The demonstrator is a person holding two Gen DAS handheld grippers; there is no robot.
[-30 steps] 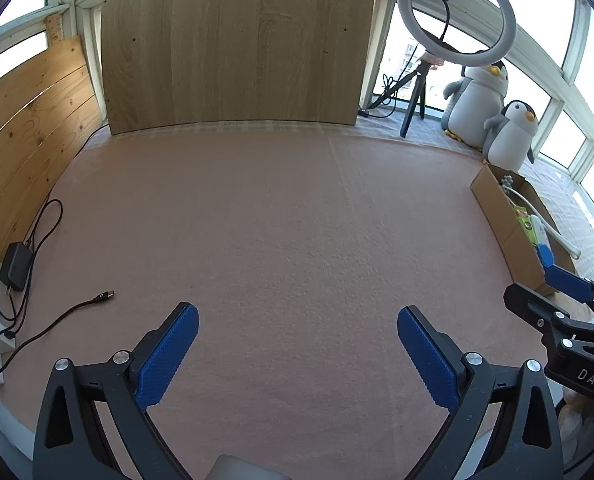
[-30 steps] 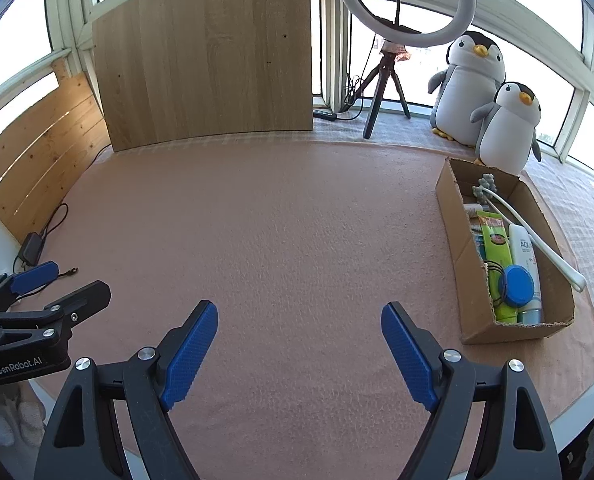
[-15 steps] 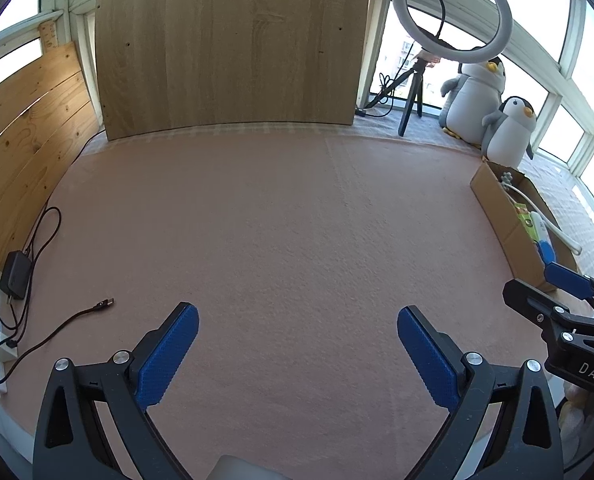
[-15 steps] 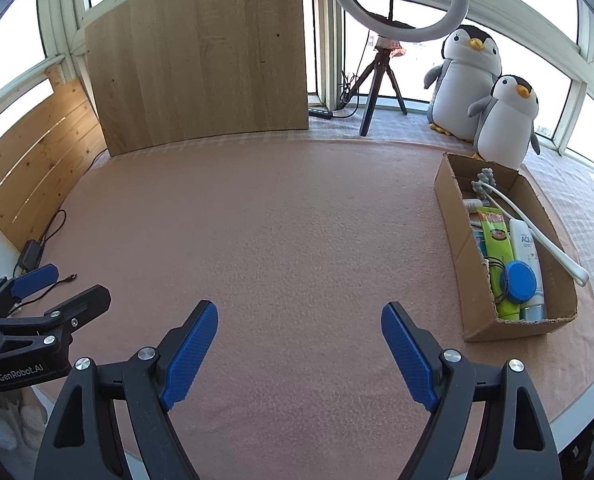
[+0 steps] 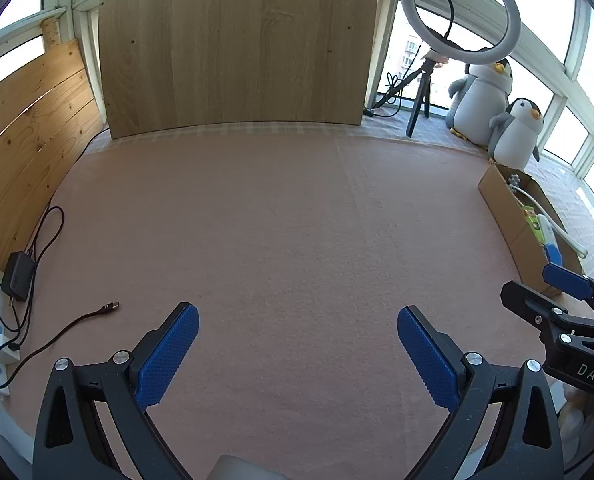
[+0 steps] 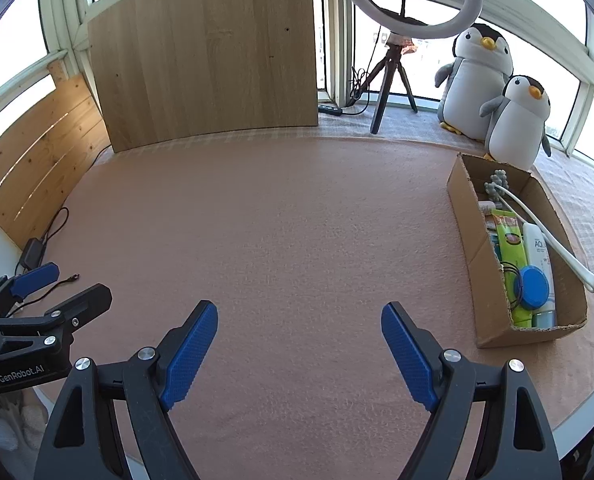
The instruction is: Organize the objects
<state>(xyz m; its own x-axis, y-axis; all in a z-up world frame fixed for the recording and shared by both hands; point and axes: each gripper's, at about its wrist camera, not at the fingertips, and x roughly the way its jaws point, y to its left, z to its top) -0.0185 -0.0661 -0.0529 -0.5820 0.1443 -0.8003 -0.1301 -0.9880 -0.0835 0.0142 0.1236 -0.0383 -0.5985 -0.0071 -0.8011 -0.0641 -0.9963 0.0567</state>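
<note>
Hovering over the pink-covered worktop (image 6: 297, 216), both claws are seen spread wide with nothing between the blue pads: left claw (image 5: 297, 354), right claw (image 6: 299, 350).

Task items are noted packed in the cardboard box (image 6: 467, 220) at the right edge of the worktop, in front of the two plush penguins (image 6: 515, 120). No loose items are visible on the cover.

Contents, right wrist view:
- green tube (image 6: 511, 248) and white tube (image 6: 537, 248), lying flat side by side; judged light, soft-walled and somewhat slick. A grip across the body near the cap end is advised.
- blue round lid (image 6: 532, 286), resting on the tubes; judged rigid and light, best taken by the rim.
- white long-handled tool (image 6: 545, 234), leaning over the box rim; judged stiff and slender, best taken mid-handle.

Box walls are judged thin and easily crushed.
</note>
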